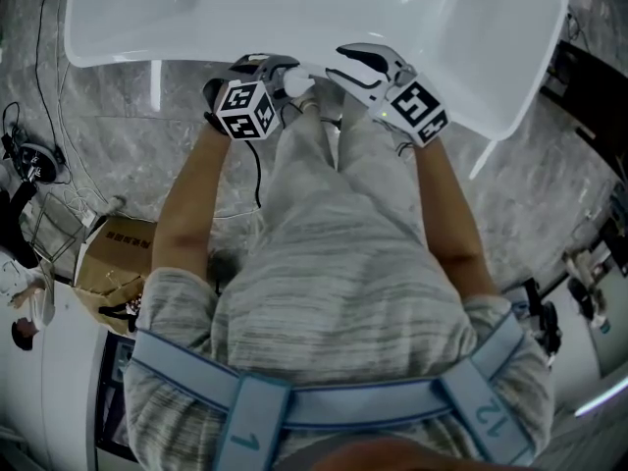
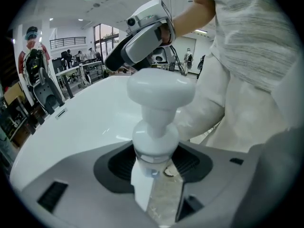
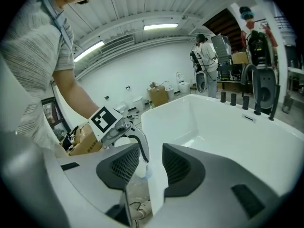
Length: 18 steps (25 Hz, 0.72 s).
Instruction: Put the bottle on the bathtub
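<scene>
Head view shows one white bathtub [image 1: 294, 13] and two tongs: left tongs [image 2: 156, 177] clamp the single pump bottle [image 2: 159, 122]; right tongs [image 3: 151, 165] stand apart, empty.

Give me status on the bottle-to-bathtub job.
Done: the bottle is picked up, with the left gripper shut on it below the pump collar.
In hand: it is held upright at the bathtub's near rim. Floor shows beneath it, so it does not look set down yet. The right gripper is open beside it.
Left: seat it on the rim, then release.
</scene>
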Each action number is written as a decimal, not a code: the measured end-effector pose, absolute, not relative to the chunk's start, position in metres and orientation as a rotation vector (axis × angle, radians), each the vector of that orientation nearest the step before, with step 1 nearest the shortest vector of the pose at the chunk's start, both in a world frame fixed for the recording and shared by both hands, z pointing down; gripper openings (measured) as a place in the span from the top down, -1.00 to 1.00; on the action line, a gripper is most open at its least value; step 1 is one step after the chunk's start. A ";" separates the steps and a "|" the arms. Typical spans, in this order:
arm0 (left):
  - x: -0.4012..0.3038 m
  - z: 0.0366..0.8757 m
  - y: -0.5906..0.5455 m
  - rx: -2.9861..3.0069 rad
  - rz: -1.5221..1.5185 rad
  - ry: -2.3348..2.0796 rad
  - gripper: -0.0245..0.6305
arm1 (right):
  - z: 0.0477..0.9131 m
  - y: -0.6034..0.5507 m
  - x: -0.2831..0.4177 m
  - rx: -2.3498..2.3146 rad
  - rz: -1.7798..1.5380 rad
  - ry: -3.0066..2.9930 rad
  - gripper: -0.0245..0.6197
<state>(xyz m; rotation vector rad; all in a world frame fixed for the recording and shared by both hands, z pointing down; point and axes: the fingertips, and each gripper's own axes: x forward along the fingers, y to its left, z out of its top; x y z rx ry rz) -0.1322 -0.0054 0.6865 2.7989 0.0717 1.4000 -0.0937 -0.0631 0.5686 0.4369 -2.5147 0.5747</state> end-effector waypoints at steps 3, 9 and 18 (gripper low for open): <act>-0.121 0.690 -0.005 2.807 1.407 0.079 0.19 | 0.571 -0.057 -0.085 0.434 0.580 -2.510 0.52; -0.116 0.698 -0.003 2.797 1.415 0.115 0.19 | 0.574 -0.054 -0.082 0.438 0.586 -2.507 0.52; -0.117 0.704 -0.003 2.795 1.391 0.074 0.19 | 0.574 -0.052 -0.082 0.438 0.587 -2.500 0.52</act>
